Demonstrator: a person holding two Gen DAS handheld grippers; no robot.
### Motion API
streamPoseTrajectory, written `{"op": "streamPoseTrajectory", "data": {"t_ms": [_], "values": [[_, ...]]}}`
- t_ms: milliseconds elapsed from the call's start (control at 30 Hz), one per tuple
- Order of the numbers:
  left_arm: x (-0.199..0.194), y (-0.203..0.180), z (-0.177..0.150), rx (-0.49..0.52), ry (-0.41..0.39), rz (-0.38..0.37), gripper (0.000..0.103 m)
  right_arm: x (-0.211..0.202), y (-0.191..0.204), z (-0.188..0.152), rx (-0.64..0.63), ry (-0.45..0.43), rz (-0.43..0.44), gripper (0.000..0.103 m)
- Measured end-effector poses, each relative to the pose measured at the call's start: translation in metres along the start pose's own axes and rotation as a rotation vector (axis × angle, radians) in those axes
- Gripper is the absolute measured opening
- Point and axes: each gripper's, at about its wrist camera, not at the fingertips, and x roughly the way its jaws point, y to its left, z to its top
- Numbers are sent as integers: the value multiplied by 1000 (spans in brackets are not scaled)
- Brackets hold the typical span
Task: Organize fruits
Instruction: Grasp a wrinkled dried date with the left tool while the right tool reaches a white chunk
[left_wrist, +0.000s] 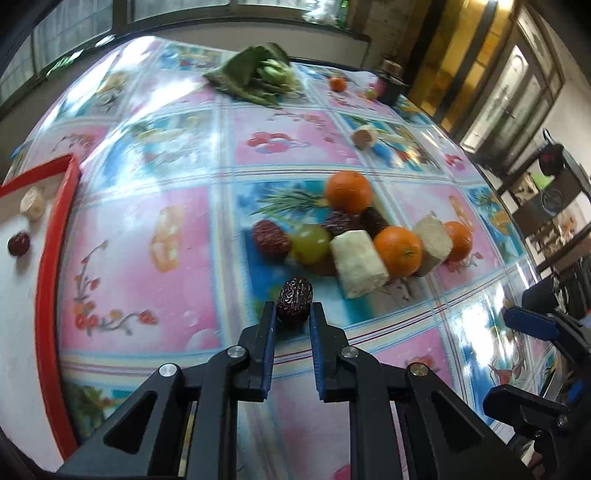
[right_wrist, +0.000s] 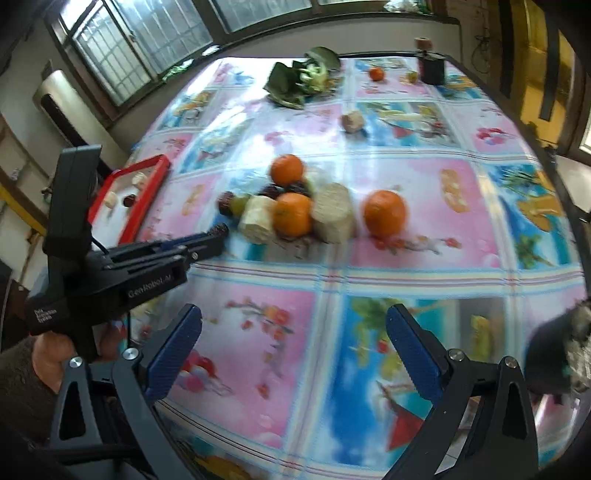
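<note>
**Date in the left jaws, tray waiting at the table's left edge**

At the table's left edge sits the red-rimmed tray (left_wrist: 55, 236), already carrying a pale chunk (left_wrist: 32, 204) and a small dark fruit (left_wrist: 18, 243) on its white floor. That suggests the sorting is under way, with most of it still to do.

Moving right, the left gripper (left_wrist: 293, 314) has its jaws drawn narrow, clamped on a wrinkled dark red date (left_wrist: 294, 301) pinched at the fingertips and held above the tablecloth (left_wrist: 147, 240), just short of the pile. The step in hand looks like carrying this date off; the next move probably calls for a swing left over the red rim and a low release onto bare tray floor, clear of the two pieces already there.

Near the middle of the table lies the fruit pile (left_wrist: 354, 236): oranges, more dates, a green grape, and pale cut chunks, touching one another.

Further right, the right gripper (right_wrist: 293, 347) hangs over the near edge with jaws spread wide, holding nothing and touching nothing, well apart from the pile.
</note>
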Motion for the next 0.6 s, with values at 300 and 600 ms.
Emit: {"op": "streamPoseTrajectory", "data": {"t_ms": [300, 600], "values": [[-25, 30, -18, -40, -9, 12, 16, 41, 35, 20, -23, 16, 140, 92], [-26, 39, -31, -34, 10, -18, 16, 77, 41, 43, -14, 34, 112, 77]]}}
